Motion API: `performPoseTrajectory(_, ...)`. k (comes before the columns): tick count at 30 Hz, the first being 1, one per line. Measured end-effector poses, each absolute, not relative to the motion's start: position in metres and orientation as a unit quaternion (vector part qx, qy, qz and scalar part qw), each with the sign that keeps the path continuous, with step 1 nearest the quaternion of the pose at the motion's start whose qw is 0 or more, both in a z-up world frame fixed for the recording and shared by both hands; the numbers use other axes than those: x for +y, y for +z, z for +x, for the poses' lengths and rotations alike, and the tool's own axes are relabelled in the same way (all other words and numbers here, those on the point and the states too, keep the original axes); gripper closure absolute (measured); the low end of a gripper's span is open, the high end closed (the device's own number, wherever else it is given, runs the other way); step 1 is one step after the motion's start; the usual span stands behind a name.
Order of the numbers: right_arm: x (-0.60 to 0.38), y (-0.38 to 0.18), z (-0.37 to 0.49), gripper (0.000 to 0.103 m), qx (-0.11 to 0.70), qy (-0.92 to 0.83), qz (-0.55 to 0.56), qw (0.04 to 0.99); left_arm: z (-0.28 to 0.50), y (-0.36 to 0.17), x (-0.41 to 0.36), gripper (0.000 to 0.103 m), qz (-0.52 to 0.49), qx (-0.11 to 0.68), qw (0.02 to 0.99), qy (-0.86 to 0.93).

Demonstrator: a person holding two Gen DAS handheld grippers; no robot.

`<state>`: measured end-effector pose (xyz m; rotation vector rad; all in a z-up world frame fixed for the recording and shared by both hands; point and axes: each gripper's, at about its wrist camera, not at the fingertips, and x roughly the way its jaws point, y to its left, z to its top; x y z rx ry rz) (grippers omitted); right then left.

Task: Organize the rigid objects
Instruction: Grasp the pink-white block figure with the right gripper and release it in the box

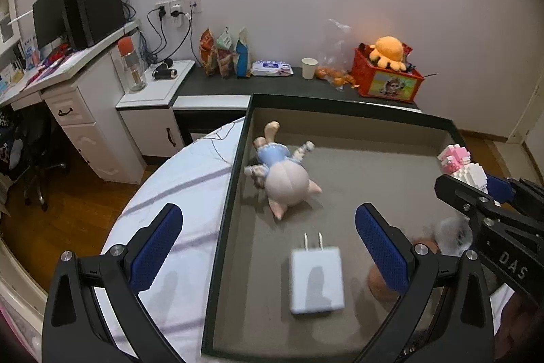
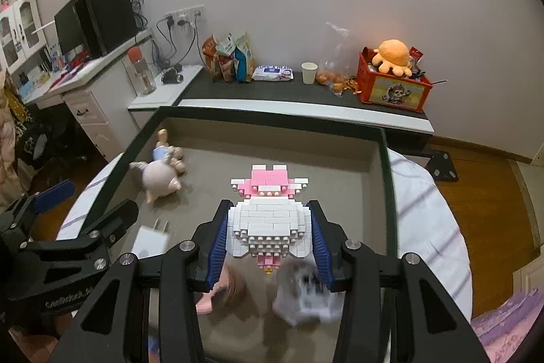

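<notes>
I had the right gripper (image 2: 270, 238) clamped on the block figure (image 2: 270, 220), mid-frame, carrying it over the tray (image 2: 391, 193). The left gripper (image 1: 268, 247) stood apart, empty, above the charger (image 1: 316, 281), lower centre.

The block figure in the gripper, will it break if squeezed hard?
Maybe. The block figure looks built from many tiny bricks, so bits like its pink top could probably snap off. The right gripper holds its wide white middle between both pads, which seems steady. It likely stays stiff, not floppy.

left wrist: above the tray's left rim, angled down, close
right wrist: over the tray's middle, angled down
shared: shallow dark-rimmed grey tray (image 1: 238, 165) (image 2: 384, 179), pink ceramic pig figurine (image 1: 285, 182) (image 2: 158, 181)
</notes>
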<state>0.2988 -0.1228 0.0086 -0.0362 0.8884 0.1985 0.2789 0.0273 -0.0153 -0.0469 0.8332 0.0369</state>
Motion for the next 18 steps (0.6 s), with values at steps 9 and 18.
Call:
performPoseTrajectory(9, -0.111, -0.027, 0.339, 0.058, 0.483, 0.099, -0.033, 0.869, 0.302, -0.037, 0.038, 0.000, -0.035, 0.428, 0.903, 0.030)
performPoseTrajectory(18, -0.110, -0.037, 0.345, 0.058, 0.524, 0.099, -0.047, 0.844, 0.298, -0.034, 0.038, 0.000, -0.033, 0.428, 0.903, 0.032)
